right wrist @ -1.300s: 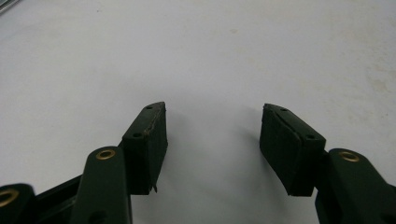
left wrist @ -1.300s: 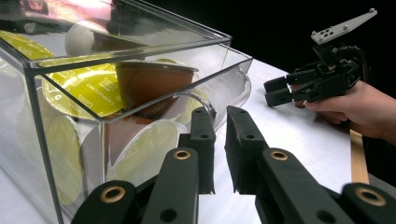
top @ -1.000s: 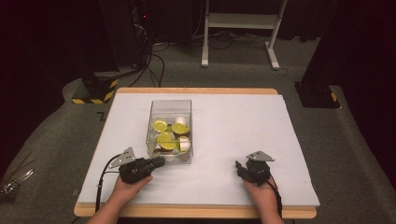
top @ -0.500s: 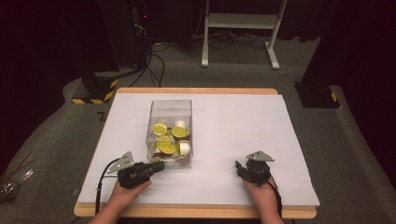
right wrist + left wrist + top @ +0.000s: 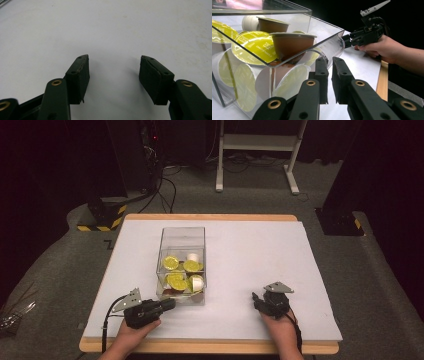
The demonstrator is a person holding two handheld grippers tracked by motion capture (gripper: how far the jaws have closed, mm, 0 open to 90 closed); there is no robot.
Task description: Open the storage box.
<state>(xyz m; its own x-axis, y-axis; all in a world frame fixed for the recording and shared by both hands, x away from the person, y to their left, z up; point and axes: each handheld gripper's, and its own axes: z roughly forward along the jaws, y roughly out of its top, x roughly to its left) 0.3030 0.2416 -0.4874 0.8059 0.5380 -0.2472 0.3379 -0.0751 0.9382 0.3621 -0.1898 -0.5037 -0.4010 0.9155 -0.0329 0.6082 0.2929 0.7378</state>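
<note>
Two black handheld grippers work here: the left gripper (image 5: 329,80), jaws nearly closed on nothing, noses against the near corner of the clear plastic box (image 5: 181,234) of yellow-lidded coffee capsules (image 5: 171,263), probably to nudge or steady it. Off right, the right gripper (image 5: 113,72) rests half-open and empty above the white table sheet (image 5: 250,250)

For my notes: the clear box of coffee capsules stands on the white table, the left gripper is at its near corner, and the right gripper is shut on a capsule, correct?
Not quite: in the right gripper view the right gripper is open over the bare table, holding nothing. The rest stands.

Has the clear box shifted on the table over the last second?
Yes. The box has slid toward the near edge of the table, following the left tongs, which are shut on its near wall.
</note>
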